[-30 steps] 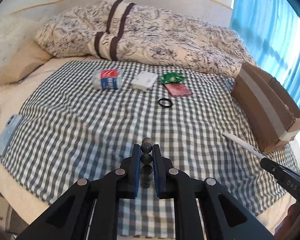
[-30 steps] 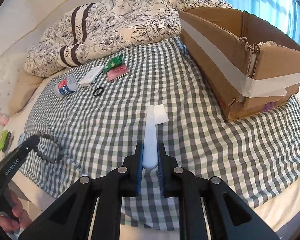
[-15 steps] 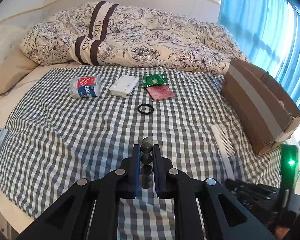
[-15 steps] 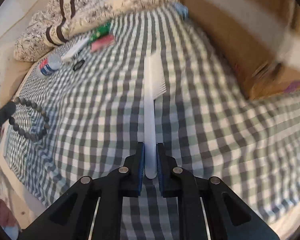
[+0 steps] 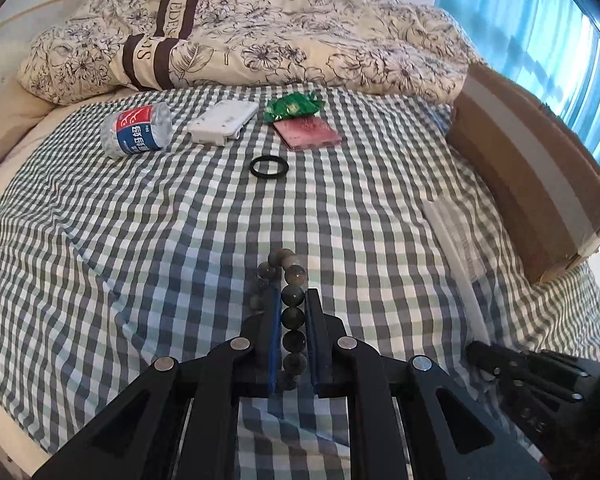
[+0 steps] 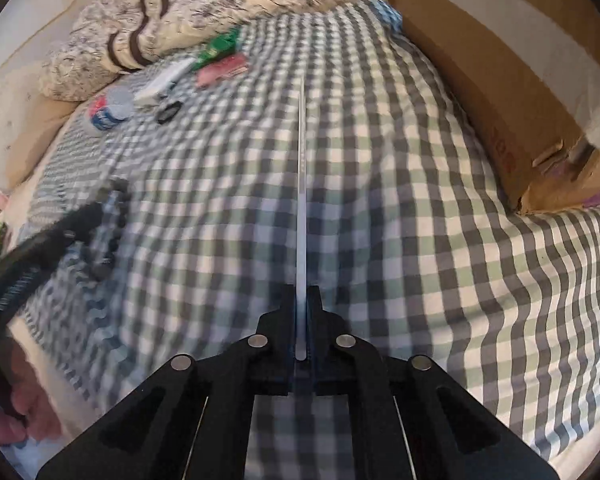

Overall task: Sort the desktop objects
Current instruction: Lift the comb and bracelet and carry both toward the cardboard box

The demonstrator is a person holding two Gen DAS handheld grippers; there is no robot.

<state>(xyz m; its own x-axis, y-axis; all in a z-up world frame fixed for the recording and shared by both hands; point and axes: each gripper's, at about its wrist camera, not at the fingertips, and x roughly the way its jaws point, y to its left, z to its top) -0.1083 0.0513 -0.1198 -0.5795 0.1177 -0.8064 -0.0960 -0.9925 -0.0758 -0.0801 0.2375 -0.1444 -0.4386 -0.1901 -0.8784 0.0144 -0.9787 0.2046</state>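
My left gripper [image 5: 292, 294] is shut on a string of dark beads [image 5: 293, 316] held over the checked cloth [image 5: 140, 240]. My right gripper [image 6: 302, 292] is shut on the handle of a white comb [image 6: 301, 184], seen edge-on and pointing away; in the left wrist view the comb [image 5: 458, 240] is blurred at the right, near the cardboard box [image 5: 540, 184]. In the right wrist view the left gripper [image 6: 112, 196] with the beads shows blurred at the left. On the far cloth lie a plastic bottle [image 5: 138, 130], a white case [image 5: 224, 122], a green packet [image 5: 294, 106], a pink card [image 5: 308, 132] and a black ring [image 5: 269, 167].
A flowered quilt [image 5: 260, 36] is heaped at the back of the bed. The open cardboard box [image 6: 500, 60] lies along the right side, with blue curtains [image 5: 540, 32] behind it. A hand [image 6: 24, 416] holds the left tool at the lower left.
The comb has turned from flat to edge-on in my right gripper. The left gripper has moved forward and lower over the cloth, and the beads between its fingers have shifted.
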